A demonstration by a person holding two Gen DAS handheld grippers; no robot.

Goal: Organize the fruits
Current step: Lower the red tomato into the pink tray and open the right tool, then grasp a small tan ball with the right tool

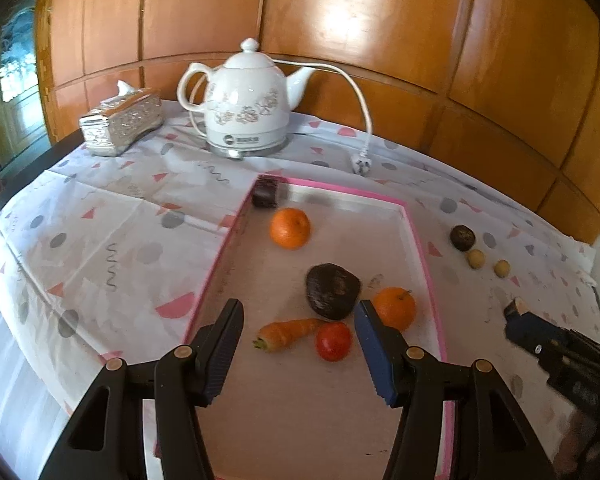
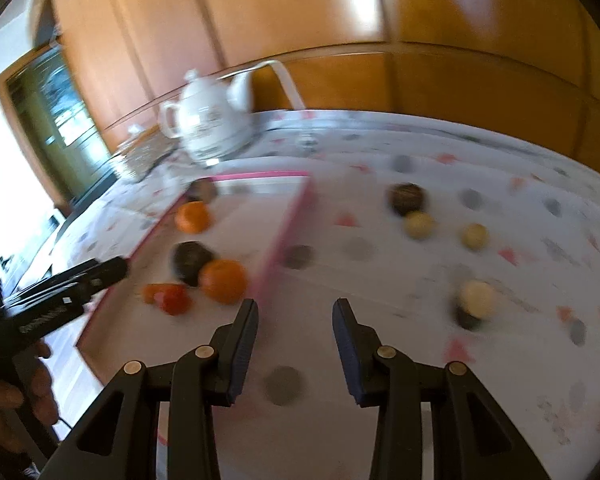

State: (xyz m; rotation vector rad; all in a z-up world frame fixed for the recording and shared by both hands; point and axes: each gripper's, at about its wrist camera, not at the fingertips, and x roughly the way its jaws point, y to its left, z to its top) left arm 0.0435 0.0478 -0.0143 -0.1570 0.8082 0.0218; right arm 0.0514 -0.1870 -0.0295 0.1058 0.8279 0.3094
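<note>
My left gripper (image 1: 300, 320) hangs open over the pink-rimmed tray (image 1: 420, 240), gripping nothing. Just past its fingertips lie a carrot (image 1: 288, 332) and a tomato (image 1: 333, 341), then a dark avocado (image 1: 332, 290) and an orange (image 1: 395, 307). A second orange (image 1: 290, 228) and a dark piece (image 1: 266, 192) sit farther back. My right gripper (image 2: 296, 306) is open and empty over the cloth, just right of the tray rim (image 2: 276, 248). A dark piece with a pale cut face (image 2: 474, 304) lies to its right. A dark round fruit (image 2: 406, 199) and two small tan fruits (image 2: 419, 224) rest beyond.
A white kettle (image 1: 246, 100) on its base stands at the back with its cord and plug (image 1: 362, 164) on the patterned tablecloth (image 1: 120, 220). A silver tissue box (image 1: 120, 124) is at the back left. Wood panelling (image 1: 380, 20) backs the table.
</note>
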